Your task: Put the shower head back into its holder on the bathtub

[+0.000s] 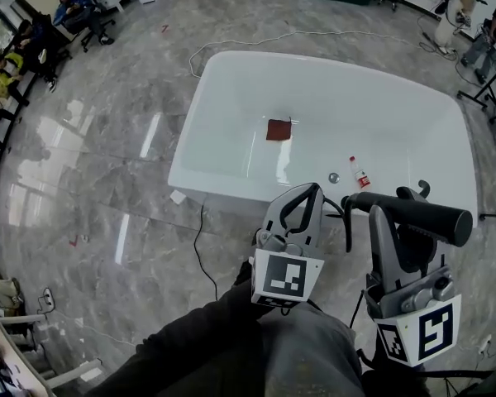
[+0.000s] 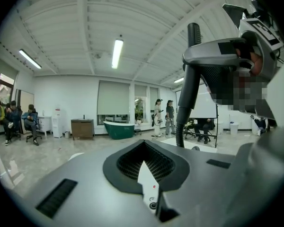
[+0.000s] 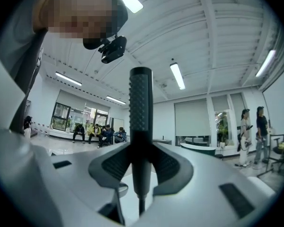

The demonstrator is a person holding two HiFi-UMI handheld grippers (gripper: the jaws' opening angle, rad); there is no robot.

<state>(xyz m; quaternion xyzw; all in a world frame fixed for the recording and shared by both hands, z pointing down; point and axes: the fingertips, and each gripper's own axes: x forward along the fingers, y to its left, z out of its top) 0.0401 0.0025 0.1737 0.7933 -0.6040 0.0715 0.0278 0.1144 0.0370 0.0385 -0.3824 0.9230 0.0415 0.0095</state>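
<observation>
Your right gripper (image 1: 380,212) is clamped on the shower head (image 1: 426,216), left gripper (image 1: 306,195) closed and empty; seating it in the holder (image 1: 420,189) on the tub's (image 1: 231,81) near rim remains.

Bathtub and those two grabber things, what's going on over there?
A person stands at the white bathtub with a gripper in each hand. The right gripper is clamped on the black shower head, held up in front of the tub and not yet in its holder. The left gripper is shut and holds nothing. A red cloth and a small bottle lie inside the tub.
</observation>
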